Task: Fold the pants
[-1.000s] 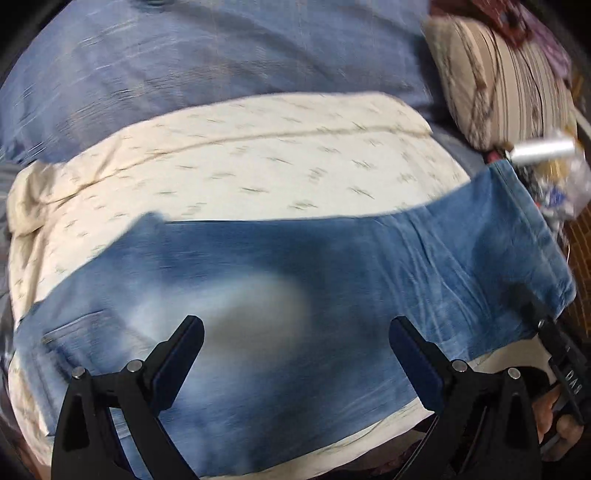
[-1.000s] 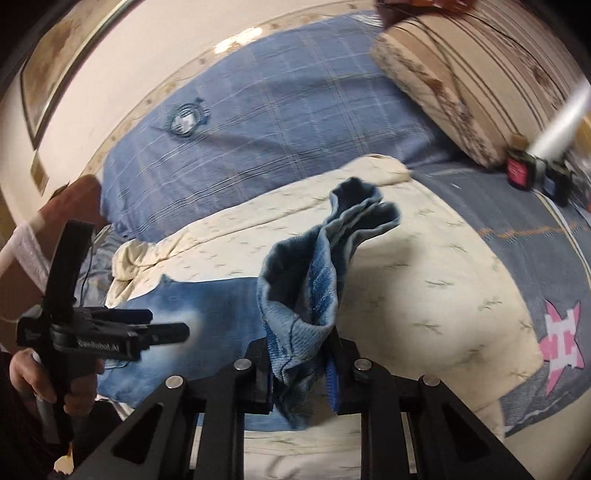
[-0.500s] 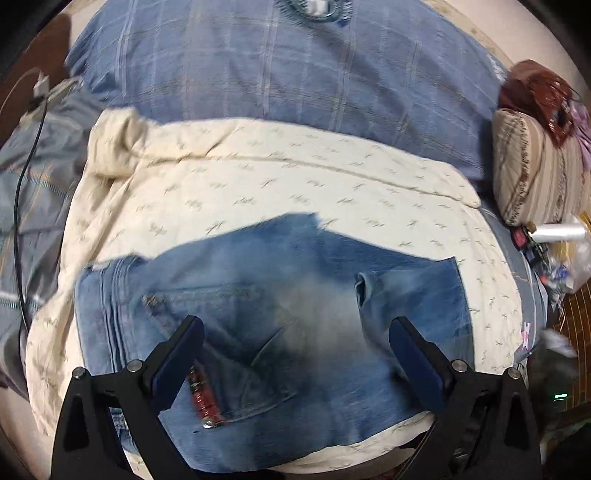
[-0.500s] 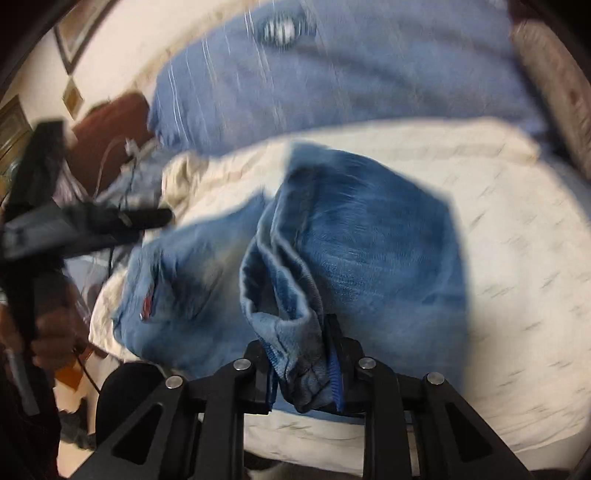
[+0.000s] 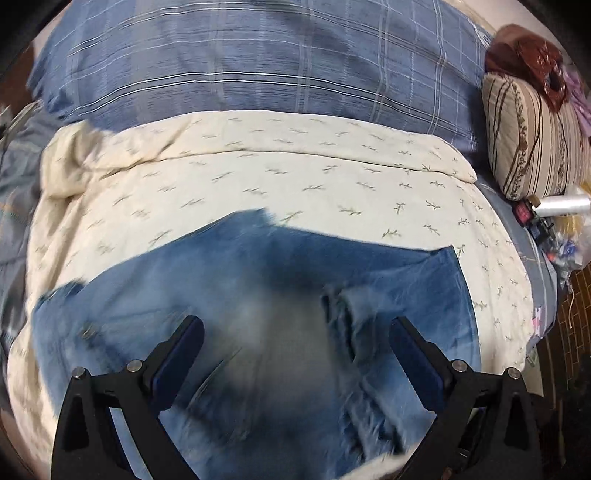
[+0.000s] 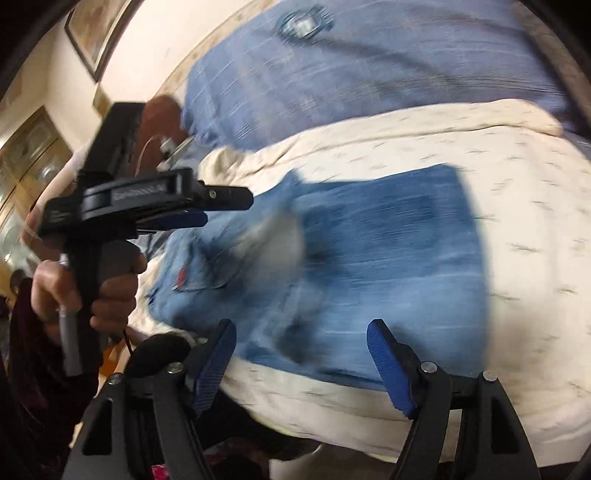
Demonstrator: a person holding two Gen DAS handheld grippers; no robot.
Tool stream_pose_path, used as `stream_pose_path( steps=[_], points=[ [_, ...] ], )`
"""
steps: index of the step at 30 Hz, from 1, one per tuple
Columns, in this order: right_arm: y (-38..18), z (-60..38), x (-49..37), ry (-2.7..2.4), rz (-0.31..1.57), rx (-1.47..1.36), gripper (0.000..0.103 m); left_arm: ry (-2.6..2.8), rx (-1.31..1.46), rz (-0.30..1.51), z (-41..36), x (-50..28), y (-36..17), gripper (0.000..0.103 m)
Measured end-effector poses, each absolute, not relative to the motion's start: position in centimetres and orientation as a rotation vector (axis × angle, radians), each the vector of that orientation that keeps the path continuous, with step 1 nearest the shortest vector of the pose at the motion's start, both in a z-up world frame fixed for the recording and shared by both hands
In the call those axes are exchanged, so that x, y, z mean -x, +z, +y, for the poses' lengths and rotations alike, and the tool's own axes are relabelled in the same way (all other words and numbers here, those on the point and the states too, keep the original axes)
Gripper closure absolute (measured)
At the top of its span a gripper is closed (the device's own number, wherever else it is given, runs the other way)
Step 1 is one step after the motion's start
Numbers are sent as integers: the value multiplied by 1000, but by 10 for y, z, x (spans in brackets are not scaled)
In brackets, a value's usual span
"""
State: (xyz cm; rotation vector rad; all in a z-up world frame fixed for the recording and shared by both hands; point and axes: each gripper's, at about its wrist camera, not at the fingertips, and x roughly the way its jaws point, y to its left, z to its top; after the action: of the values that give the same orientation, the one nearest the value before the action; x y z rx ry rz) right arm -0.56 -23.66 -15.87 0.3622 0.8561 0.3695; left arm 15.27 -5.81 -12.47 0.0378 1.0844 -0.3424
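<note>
Blue denim pants (image 5: 258, 314) lie folded over on a cream blanket (image 5: 258, 177), with the leg ends (image 5: 351, 317) resting on top near the middle. They also show in the right wrist view (image 6: 388, 251), blurred. My left gripper (image 5: 295, 339) is open and empty just above the pants. My right gripper (image 6: 301, 350) is open and empty over the near edge of the pants. The left gripper also shows in the right wrist view (image 6: 221, 206), held in a hand at the left.
A blue checked bedcover (image 5: 258, 66) lies behind the blanket. A striped pillow (image 5: 532, 140) and small clutter with a white roll (image 5: 561, 205) sit at the right. A framed picture (image 6: 96, 33) hangs on the wall.
My right gripper has let go of the leg ends and opened; they now lie on the pants. Both views have shifted a little.
</note>
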Motion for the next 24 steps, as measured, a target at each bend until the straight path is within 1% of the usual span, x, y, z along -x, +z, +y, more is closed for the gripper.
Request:
stream_pose_path(
  steps=[2, 3, 4, 5, 6, 7, 9, 11, 15, 19, 23, 24],
  points=[
    [-161, -249, 9, 353, 842, -401, 34, -343, -60, 1086, -72, -163, -134, 4],
    [-163, -252, 10, 351, 842, -408, 35, -345, -74, 1089, -77, -166, -138, 8],
    [-163, -252, 12, 351, 841, -405, 37, -352, -99, 1106, -85, -170, -145, 20],
    [-164, -252, 13, 354, 840, -397, 39, -356, -110, 1123, -88, -174, -150, 28],
    [-165, -250, 12, 362, 840, -389, 40, -373, -110, 1151, -92, -176, -157, 48],
    [-167, -246, 11, 377, 843, -378, 42, -394, -98, 1168, -94, -177, -160, 65],
    [-170, -240, 10, 390, 847, -357, 45, -435, -77, 1178, -99, -177, -165, 78],
    [-174, -234, 7, 403, 859, -346, 47, -433, -120, 1159, -105, -176, -164, 78],
    [-185, -226, -3, 412, 903, -377, 48, -436, -119, 1157, -107, -184, -161, 82],
    [-183, -217, -10, 454, 892, -414, 48, -433, -141, 1139, -113, -195, -156, 83],
    [-184, -207, -18, 463, 894, -430, 48, -432, -185, 1125, -120, -197, -158, 82],
    [-186, -206, -20, 464, 902, -431, 48, -428, -205, 1126, -121, -196, -161, 79]
  ],
)
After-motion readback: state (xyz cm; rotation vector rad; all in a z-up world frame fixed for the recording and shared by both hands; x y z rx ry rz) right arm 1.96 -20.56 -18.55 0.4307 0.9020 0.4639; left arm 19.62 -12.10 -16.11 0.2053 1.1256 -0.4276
